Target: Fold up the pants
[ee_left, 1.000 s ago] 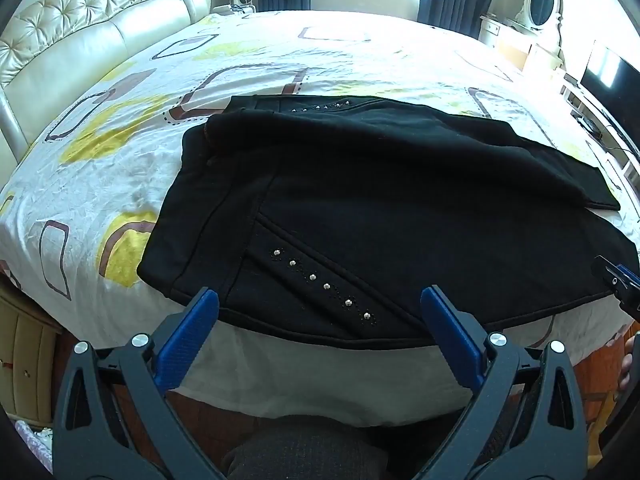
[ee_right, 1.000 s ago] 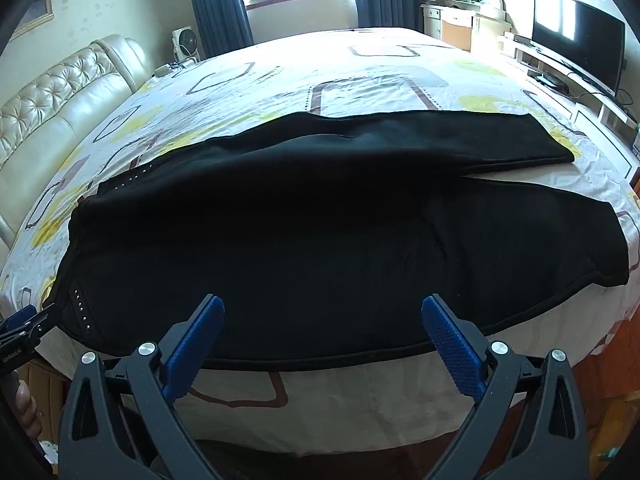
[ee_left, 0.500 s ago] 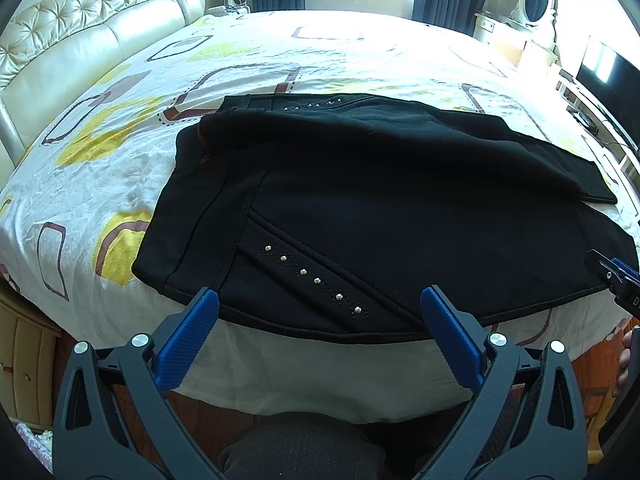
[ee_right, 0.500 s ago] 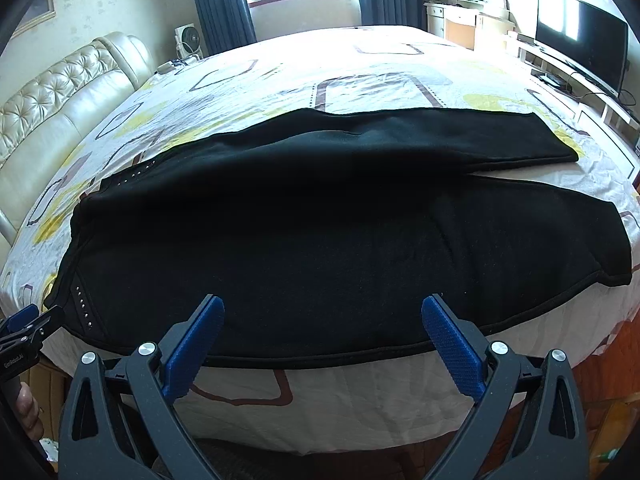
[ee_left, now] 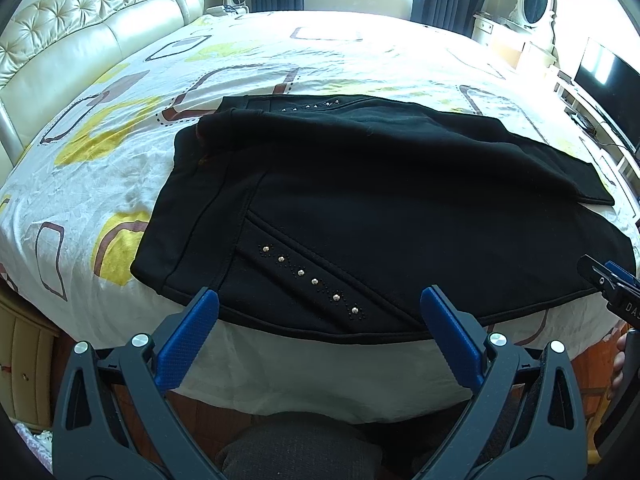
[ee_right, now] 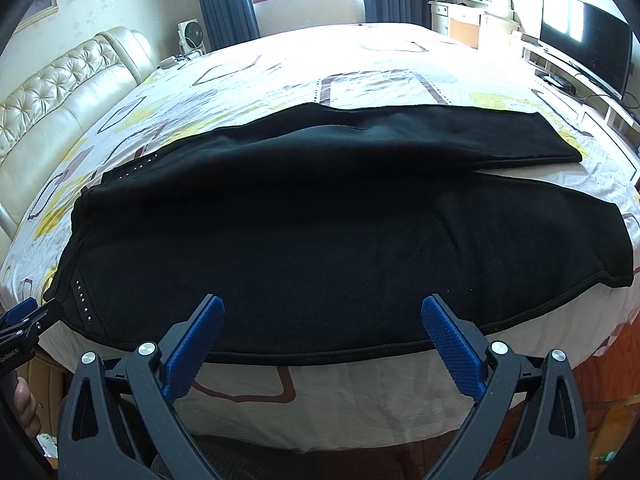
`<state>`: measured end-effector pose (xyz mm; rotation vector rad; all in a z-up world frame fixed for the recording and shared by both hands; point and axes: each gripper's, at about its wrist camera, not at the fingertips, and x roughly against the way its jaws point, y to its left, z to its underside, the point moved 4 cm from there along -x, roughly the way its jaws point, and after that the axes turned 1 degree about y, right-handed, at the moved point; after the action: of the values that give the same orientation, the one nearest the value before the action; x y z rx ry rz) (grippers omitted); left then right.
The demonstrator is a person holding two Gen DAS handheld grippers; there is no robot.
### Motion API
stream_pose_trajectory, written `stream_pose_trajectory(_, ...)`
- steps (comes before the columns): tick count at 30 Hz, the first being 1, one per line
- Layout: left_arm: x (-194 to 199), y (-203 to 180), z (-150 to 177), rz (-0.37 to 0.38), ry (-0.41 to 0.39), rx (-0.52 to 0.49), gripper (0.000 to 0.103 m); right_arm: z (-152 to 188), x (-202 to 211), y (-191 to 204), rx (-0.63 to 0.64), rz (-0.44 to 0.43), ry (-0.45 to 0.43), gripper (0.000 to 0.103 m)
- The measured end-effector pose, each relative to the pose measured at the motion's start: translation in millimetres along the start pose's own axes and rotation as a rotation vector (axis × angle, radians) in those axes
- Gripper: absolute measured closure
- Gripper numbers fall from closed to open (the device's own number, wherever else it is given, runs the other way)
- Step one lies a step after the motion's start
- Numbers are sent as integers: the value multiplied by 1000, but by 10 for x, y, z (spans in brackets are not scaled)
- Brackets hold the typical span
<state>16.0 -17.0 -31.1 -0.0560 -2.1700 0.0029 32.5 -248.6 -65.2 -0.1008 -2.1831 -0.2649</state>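
Observation:
Black pants [ee_left: 360, 208] with small silver studs lie spread across the near part of the bed, waistband to the left, both legs running right; they also fill the right wrist view [ee_right: 320, 232]. The near hem hangs along the bed edge. My left gripper [ee_left: 320, 304] is open and empty, hovering just before the near edge by the studded pocket. My right gripper [ee_right: 320, 312] is open and empty, at the near edge by the leg's middle. Each gripper's tip shows at the edge of the other view.
The bed [ee_left: 120, 152] has a white sheet with yellow and brown shapes and a cream tufted headboard [ee_left: 80, 56] at the left. A television [ee_right: 584, 36] and a low white unit stand at the right. A wooden drawer unit [ee_left: 24, 364] stands by the bed's left corner.
Both grippers have drawn slightly nearer the pants' near edge and tilted a little; the pants have not moved. Both stay open.

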Motion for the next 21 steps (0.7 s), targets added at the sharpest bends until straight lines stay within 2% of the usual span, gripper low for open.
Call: stream_pose_trajectory(21, 12, -20, 8, 3, 1, 0, 2, 9, 16, 7, -5, -8, 15, 4)
